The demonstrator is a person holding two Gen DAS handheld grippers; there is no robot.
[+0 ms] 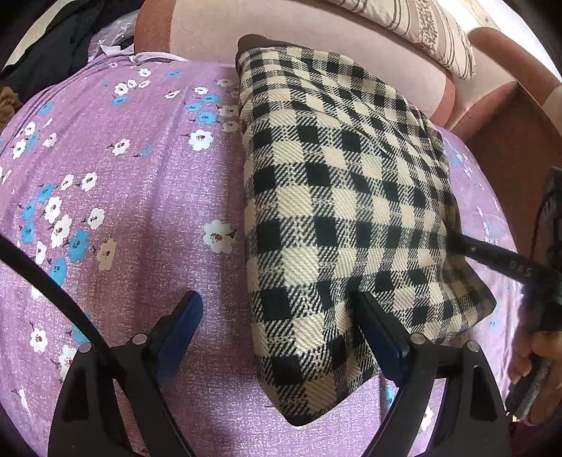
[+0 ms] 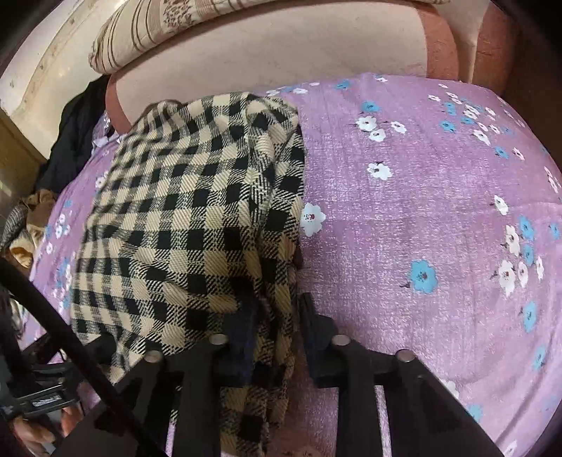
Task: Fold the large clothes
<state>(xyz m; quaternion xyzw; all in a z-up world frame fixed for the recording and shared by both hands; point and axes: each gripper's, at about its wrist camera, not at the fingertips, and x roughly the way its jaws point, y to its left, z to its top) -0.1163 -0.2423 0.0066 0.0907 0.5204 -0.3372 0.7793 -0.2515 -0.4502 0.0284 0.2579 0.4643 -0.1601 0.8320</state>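
A black-and-cream checked garment [image 1: 337, 197] lies folded into a long narrow bundle on the purple flowered bedsheet [image 1: 140, 211]. My left gripper [image 1: 277, 309] is open at the bundle's near end; its right finger presses on the cloth and its left finger is over the bare sheet. In the right wrist view the same garment [image 2: 189, 218] lies left of centre. My right gripper [image 2: 277, 316] has its jaws partly closed around the garment's near right edge, with cloth bunched between the fingers. The right gripper's finger also shows in the left wrist view [image 1: 491, 253], touching the bundle's right side.
A pink padded headboard [image 1: 316, 31] and a striped pillow [image 1: 428, 31] lie beyond the garment. Dark clothes [image 2: 73, 140] and a tan cloth [image 2: 31, 225] are piled at the bed's left edge. The sheet [image 2: 421, 211] stretches open to the right.
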